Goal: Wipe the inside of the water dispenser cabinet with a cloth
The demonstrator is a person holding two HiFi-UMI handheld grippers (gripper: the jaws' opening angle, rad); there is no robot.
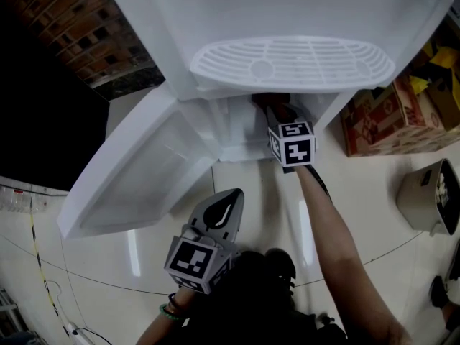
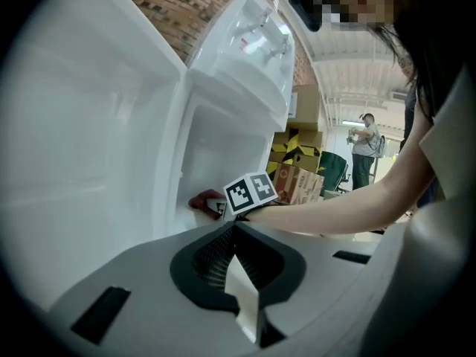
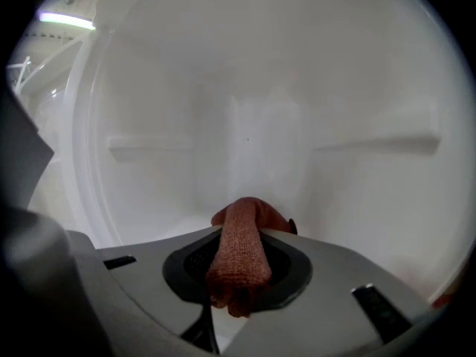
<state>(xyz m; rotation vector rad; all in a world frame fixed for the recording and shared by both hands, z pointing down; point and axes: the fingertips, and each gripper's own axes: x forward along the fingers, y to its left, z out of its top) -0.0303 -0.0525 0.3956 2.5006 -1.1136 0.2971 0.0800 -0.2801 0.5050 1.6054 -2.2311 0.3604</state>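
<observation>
Jaws of the right gripper pinch the cloth, seemingly soft and limp, by its bunched middle inside the cabinet; the left gripper hangs closed, empty.

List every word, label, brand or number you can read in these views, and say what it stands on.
No text is readable.
Cardboard box: red print, too blurred to read.
Marker cube: black-and-white square pattern only, no words or numbers.
</observation>
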